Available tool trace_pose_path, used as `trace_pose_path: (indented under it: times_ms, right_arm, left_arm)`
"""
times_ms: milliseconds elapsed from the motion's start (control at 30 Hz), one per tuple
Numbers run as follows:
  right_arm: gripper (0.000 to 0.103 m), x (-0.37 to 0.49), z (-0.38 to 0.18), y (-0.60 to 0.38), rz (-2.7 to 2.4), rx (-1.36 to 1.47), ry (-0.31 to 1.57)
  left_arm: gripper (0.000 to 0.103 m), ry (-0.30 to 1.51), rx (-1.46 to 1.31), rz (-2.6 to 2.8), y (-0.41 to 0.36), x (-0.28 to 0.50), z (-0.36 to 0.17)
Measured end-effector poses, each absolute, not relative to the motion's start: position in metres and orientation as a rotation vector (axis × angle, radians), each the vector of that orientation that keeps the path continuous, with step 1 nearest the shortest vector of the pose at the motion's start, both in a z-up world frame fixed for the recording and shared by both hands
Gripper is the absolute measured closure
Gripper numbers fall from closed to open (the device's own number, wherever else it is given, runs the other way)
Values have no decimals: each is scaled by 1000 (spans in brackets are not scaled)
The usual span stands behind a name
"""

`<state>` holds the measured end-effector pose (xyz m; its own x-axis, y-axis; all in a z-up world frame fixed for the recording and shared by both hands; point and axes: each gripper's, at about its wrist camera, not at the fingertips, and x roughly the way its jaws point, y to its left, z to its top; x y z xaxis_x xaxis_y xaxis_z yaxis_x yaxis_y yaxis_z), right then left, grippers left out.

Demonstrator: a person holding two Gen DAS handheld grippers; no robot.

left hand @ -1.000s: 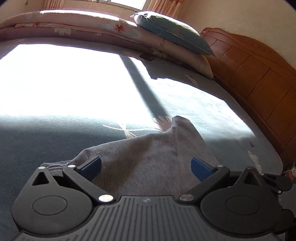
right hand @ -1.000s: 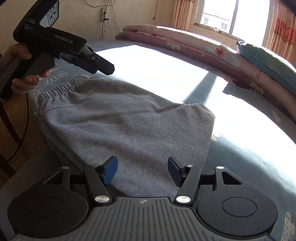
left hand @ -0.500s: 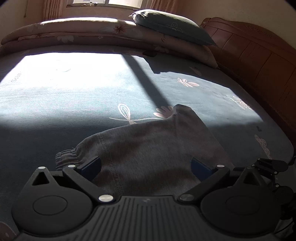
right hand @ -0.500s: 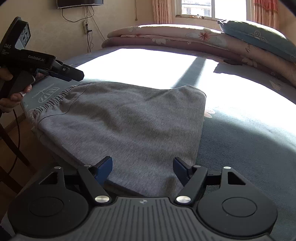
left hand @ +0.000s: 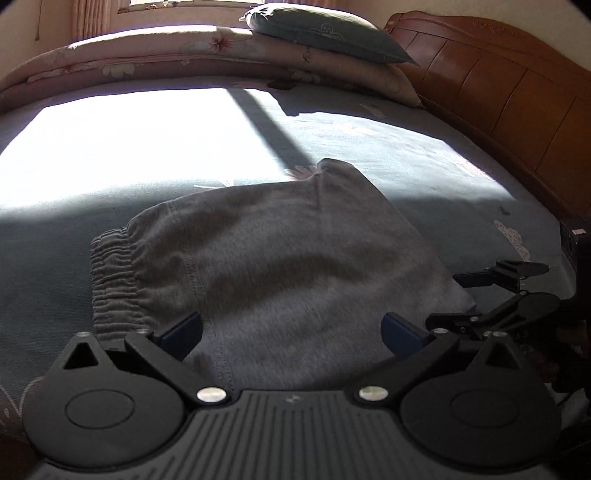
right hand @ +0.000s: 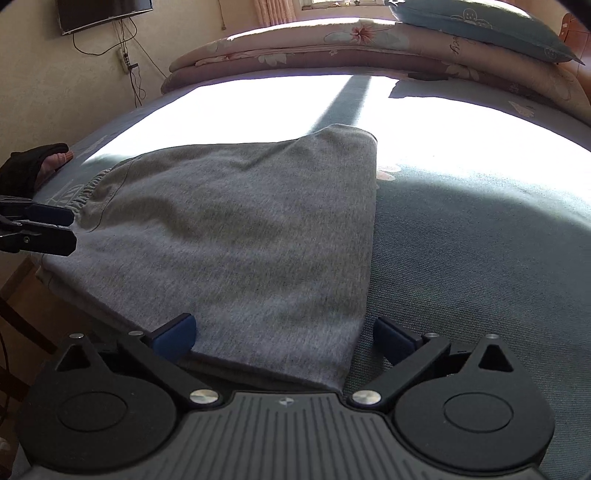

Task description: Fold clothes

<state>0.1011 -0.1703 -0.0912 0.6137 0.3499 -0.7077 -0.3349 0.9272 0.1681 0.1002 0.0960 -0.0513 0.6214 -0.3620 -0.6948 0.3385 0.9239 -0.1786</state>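
The trousers (right hand: 240,236) lay folded on the bed (right hand: 480,258); both grippers, left (left hand: 291,332) and right (right hand: 284,334), stood wide, holding nothing, the right's jaws just opened; perhaps one fold remained.

A blue-green pillow (left hand: 328,33) tops folded floral quilts (right hand: 332,48) beside a wooden headboard (left hand: 498,96).

Hard window light blows out the far bed (left hand: 122,147); a dark bar shadow crosses it. Near side dim, slightly blurred; fisheye bends edges.
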Motion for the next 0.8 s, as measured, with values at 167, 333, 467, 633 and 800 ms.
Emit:
trace_pose_path:
  times_ms: [167,333,467,633,800]
  right_arm:
    - [0,99,-79,-165,384,-15,807]
    - [0,99,-75,-163,365,-31,812]
    - [0,98,-74,-162,350,-41,809]
    - [0,97,-73,-159,339,-44,806]
    - [0,94,-71,-157,337,-74,809]
  left_arm:
    - [1,852,-40,-396,91,92,-68]
    - [1,859,-60,-381,96,78,-70]
    - [1,811,-59,-386,101,74,-55]
    - [1,843,-66,-360,103,80,-66]
    - [1,840,-48,-365,102,74,-70]
